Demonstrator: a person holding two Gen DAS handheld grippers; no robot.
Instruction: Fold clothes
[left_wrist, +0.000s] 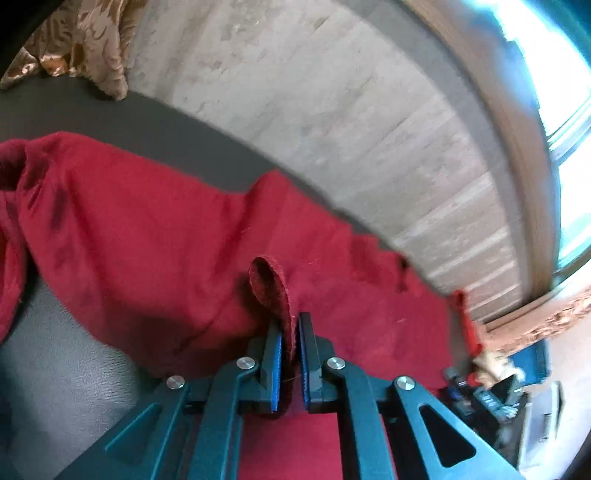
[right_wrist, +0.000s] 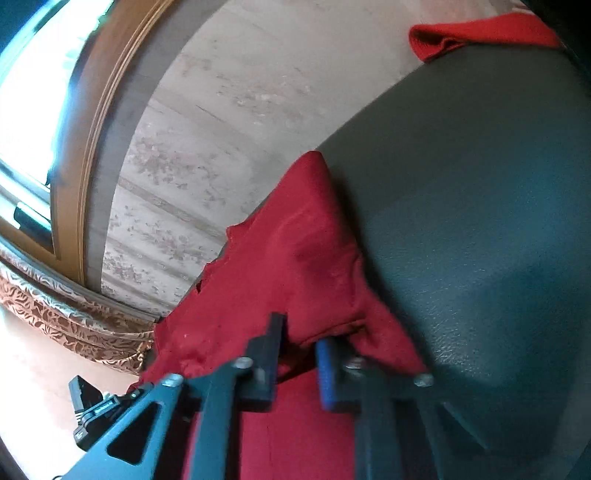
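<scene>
A dark red garment (left_wrist: 155, 236) lies spread over a dark grey textured surface (left_wrist: 66, 376). My left gripper (left_wrist: 290, 325) is shut on a hemmed edge of the garment, which curls up in a loop just past the fingertips. In the right wrist view the same red garment (right_wrist: 295, 258) bunches toward the surface's edge. My right gripper (right_wrist: 301, 332) sits over a fold of it with its jaws a little apart; the view is blurred. Another red corner of the garment (right_wrist: 461, 33) shows at the top right.
A pale worn wall (left_wrist: 332, 110) runs behind the surface, with a bright window (left_wrist: 569, 110) in a wooden frame. A gold patterned cloth (left_wrist: 81, 40) lies at the far left. Dark equipment (left_wrist: 491, 398) sits low at the right. A patterned brown trim (right_wrist: 74, 321) runs below the window.
</scene>
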